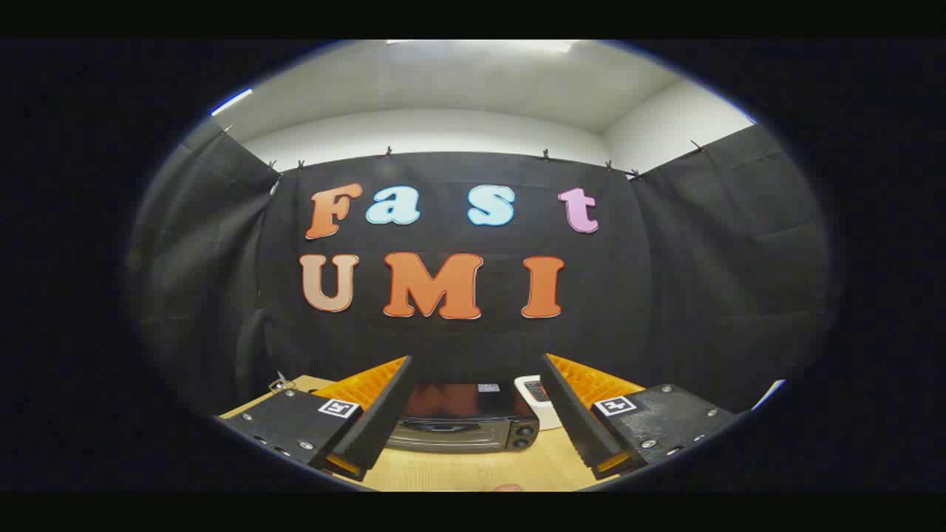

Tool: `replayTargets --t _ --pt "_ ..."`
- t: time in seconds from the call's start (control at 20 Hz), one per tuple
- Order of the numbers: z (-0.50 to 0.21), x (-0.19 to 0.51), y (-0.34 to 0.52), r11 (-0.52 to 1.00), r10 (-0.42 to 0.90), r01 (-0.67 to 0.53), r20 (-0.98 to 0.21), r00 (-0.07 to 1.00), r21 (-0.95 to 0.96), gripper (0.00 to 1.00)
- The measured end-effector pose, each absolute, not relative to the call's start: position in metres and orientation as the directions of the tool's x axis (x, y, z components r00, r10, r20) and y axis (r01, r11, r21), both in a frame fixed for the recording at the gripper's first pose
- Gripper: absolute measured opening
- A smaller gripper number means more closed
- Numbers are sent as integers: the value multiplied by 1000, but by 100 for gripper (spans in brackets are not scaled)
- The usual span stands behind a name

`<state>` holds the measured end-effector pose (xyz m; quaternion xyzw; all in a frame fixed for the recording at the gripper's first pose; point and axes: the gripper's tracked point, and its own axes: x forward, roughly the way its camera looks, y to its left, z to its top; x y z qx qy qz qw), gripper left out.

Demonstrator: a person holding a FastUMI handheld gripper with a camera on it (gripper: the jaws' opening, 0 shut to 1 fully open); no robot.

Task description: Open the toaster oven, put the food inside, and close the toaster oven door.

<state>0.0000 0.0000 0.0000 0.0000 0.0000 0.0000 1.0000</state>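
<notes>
A black toaster oven stands on the wooden table beyond my fingers, seen between them, with its door shut and two knobs on its right side. My gripper is open, the fingers spread wide with nothing between them, held well back from the oven. A small reddish thing pokes into sight on the table close below the fingers; I cannot tell what it is.
A white object stands right beside the oven, partly hidden behind my right finger. Black cloth walls close the booth behind and on both sides. Bare tabletop lies between the fingers and the oven.
</notes>
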Motion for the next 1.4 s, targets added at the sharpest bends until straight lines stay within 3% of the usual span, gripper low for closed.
replayTargets --t 0.9,1.15,1.4 --pt "-44 25 33 997 82 -81 -82 993 15 99" --pt "-92 47 66 987 158 -150 -155 975 61 100" --pt "-167 85 78 984 173 -151 -313 934 93 100"
